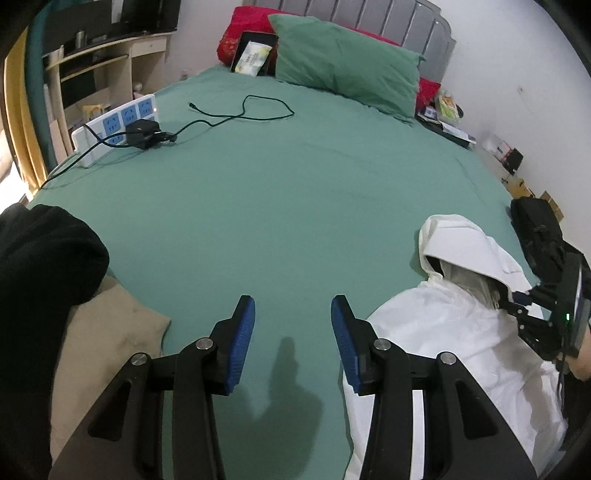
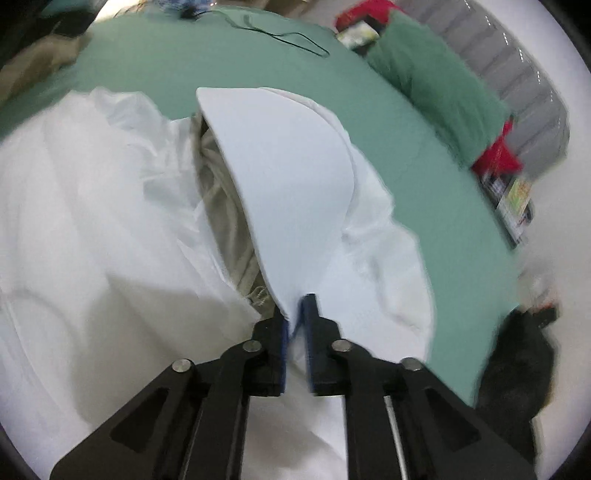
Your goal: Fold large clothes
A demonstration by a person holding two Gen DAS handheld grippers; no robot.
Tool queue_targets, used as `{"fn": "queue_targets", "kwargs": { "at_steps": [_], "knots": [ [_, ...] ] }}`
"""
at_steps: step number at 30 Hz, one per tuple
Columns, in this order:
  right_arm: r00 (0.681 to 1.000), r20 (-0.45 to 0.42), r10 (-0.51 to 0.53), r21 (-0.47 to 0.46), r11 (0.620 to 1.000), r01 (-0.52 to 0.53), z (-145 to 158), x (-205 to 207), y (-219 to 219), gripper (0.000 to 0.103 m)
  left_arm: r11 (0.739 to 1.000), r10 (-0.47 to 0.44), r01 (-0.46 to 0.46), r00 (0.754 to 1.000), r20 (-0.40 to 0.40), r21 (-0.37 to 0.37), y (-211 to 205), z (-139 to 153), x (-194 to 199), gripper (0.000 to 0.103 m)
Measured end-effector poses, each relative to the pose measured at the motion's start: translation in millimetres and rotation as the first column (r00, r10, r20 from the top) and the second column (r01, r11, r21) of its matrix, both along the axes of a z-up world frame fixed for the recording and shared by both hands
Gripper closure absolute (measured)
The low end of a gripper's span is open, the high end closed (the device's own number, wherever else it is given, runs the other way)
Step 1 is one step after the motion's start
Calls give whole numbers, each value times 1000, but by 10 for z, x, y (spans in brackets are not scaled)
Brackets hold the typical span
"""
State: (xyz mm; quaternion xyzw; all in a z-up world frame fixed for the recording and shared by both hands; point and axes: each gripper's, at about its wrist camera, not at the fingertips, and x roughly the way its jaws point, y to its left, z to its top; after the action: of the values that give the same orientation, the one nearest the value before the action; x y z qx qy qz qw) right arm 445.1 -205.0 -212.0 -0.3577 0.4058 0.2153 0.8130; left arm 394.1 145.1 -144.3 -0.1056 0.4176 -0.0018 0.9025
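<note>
Pinched on the hood's (image 2: pixel 291 192) rim, my right gripper (image 2: pixel 295 314) holds the white jacket (image 1: pixel 461 332) at the bed's (image 1: pixel 295 184) right foot corner; left gripper (image 1: pixel 293 332) spread empty, jacket to its right.

Jacket (image 1: pixel 454 332) lay at bed's (image 1: pixel 295 206) near right corner, hood (image 1: pixel 458 240) twd headboard (image 1: pixel 369 18). Pillow (image 1: pixel 347 62) at head edge; power strip (image 1: pixel 114 127) w/ charger (image 1: pixel 142 133) on left edge, cable (image 1: pixel 240 112) trailing twd centre. Dark garment (image 1: pixel 40 266) over cushion (image 1: pixel 107 339) at near left corner. Bag (image 1: pixel 535 229) off right edge.
</note>
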Motion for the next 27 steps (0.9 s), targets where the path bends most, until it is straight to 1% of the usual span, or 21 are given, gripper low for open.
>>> {"fn": "queue_targets", "kwargs": {
  "at_steps": [1, 3, 4, 6, 8, 10, 11, 13, 15, 16, 17, 18, 19, 20, 22, 23, 25, 27],
  "knots": [
    [999, -31, -18, 43, 999, 20, -1, 59, -38, 84, 1000, -2, 2, 1000, 1, 6, 4, -3, 20, 57],
    [997, -69, -38, 117, 992, 46, 56, 169, -128, 75, 1000, -1, 1, 1000, 3, 22, 31, -11, 61, 57],
    [995, -92, -42, 143, 988, 55, 90, 204, -152, 67, 999, 18, -18, 1000, 3, 27, 67, -17, 85, 57],
    [984, -168, -58, 198, 976, 92, 190, 331, -254, 59, 999, 47, -47, 999, -6, 5, 142, -43, 128, 57],
    [976, -213, -54, 258, 960, 109, 326, 390, -339, 38, 998, 57, -57, 998, -15, -20, 193, -67, 172, 57],
    [970, -240, -33, 318, 942, 110, 507, 430, -418, 29, 998, 65, -65, 998, -10, -27, 227, -79, 201, 57],
    [970, -242, -22, 339, 935, 106, 618, 442, -452, 27, 997, 67, -68, 998, -10, -22, 229, -88, 214, 57],
    [973, -233, 1, 378, 921, 89, 851, 516, -516, 26, 998, 61, -61, 998, -15, -18, 231, -104, 238, 57],
    [977, -211, 11, 431, 899, 83, 1097, 611, -572, 24, 998, 65, -65, 998, -10, -10, 239, -103, 244, 57],
    [980, -199, 6, 449, 890, 85, 1158, 651, -573, 21, 998, 70, -70, 997, -9, -2, 244, -100, 248, 57],
    [984, -176, -11, 478, 873, 95, 1288, 771, -604, 17, 997, 72, -72, 997, -6, -1, 250, -97, 253, 57],
    [987, -160, -30, 496, 862, 107, 1341, 856, -605, 14, 997, 73, -73, 997, -4, 0, 253, -94, 256, 57],
    [987, -150, -55, 508, 852, 124, 1376, 999, -609, 9, 997, 75, -75, 997, -4, 3, 256, -95, 261, 57],
    [984, -155, -85, 509, 847, 153, 1366, 1195, -578, 8, 997, 74, -74, 997, -4, 5, 254, -103, 263, 57],
    [973, -207, -100, 475, 859, 190, 1215, 1508, -505, 8, 998, 68, -67, 998, -9, 13, 240, -119, 271, 57],
    [968, -234, -94, 462, 865, 196, 1129, 1591, -448, 8, 998, 61, -61, 998, -12, 16, 231, -130, 275, 57],
    [948, -318, -26, 425, 890, 167, 867, 1802, -229, 8, 999, 50, -50, 999, -14, 22, 214, -144, 285, 57],
    [926, -374, 53, 391, 914, 106, 660, 1861, -89, 8, 999, 37, -36, 999, -19, 33, 190, -171, 295, 57]
  ]
}}
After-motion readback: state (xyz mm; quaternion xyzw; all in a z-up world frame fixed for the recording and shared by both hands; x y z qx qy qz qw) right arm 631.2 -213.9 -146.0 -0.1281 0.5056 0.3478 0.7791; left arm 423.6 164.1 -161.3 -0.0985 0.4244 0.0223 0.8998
